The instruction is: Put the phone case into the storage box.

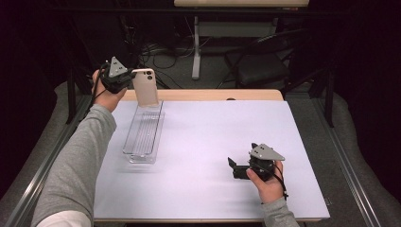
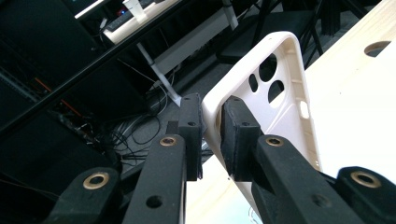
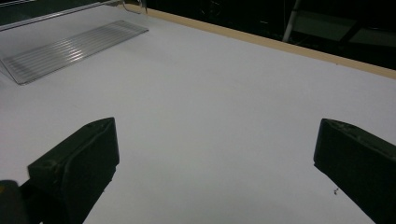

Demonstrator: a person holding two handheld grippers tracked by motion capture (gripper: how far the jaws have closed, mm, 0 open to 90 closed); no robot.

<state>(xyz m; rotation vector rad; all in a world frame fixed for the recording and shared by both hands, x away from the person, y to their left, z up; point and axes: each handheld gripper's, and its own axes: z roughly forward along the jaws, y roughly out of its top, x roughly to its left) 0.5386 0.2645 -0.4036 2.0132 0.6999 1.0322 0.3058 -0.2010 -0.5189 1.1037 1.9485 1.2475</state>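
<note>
Your left gripper [image 1: 124,77], upper left of frame, pinches the phone case [image 1: 145,87] by its rim, upright over the clear tray's [image 1: 142,135] far end, prob. for lowering in. Right gripper [image 1: 236,169], lower right, rests w/ jaws spread, empty.

phone case [image 1: 145,87] above far end of clear tray [image 1: 143,134], tray left on table [image 1: 213,142]

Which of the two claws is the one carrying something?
The left claw, pinching the cream phone case by its side wall; the right claw rests open.
</note>
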